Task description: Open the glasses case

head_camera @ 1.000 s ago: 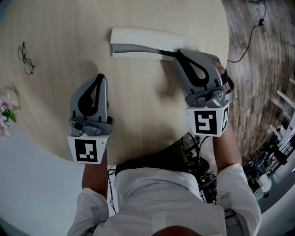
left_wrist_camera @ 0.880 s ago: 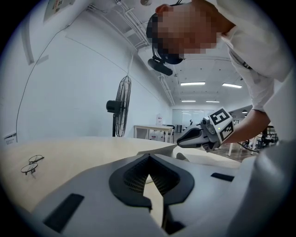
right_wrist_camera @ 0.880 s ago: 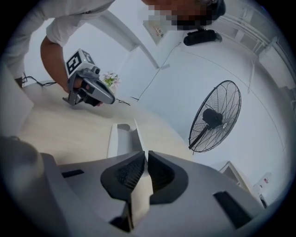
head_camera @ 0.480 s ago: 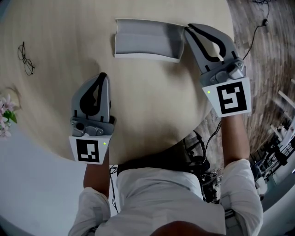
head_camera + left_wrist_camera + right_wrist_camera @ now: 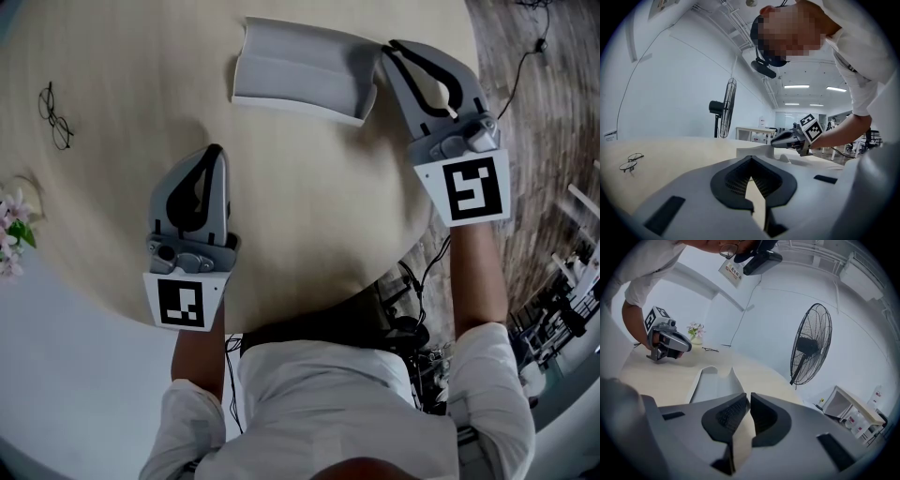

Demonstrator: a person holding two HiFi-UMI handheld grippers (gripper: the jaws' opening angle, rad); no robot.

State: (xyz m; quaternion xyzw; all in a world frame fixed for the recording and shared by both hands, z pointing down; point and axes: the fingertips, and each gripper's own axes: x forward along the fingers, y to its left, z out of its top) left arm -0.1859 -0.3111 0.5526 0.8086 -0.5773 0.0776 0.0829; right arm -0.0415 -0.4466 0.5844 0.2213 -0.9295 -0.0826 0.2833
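The glasses case (image 5: 300,70) lies open on the round wooden table (image 5: 309,216), a pale grey trough with its lid folded back and slightly turned. My right gripper (image 5: 387,52) sits at the case's right end, tips beside the lid edge. Its jaws stand almost together with nothing between them (image 5: 749,397), and the case (image 5: 710,385) lies just ahead and left of them. My left gripper (image 5: 214,155) rests shut and empty on the table, well short of the case. In the left gripper view, the case (image 5: 754,151) and the right gripper (image 5: 787,138) show ahead.
A pair of wire glasses (image 5: 53,117) lies at the table's far left, with a small flower pot (image 5: 11,239) near that edge. The table rim curves close behind both grippers. A standing fan (image 5: 811,345) is beyond the table.
The case has gone from nearly closed to lying open and has turned a little. My right gripper swung out to the right and rolled. The left gripper stayed put.
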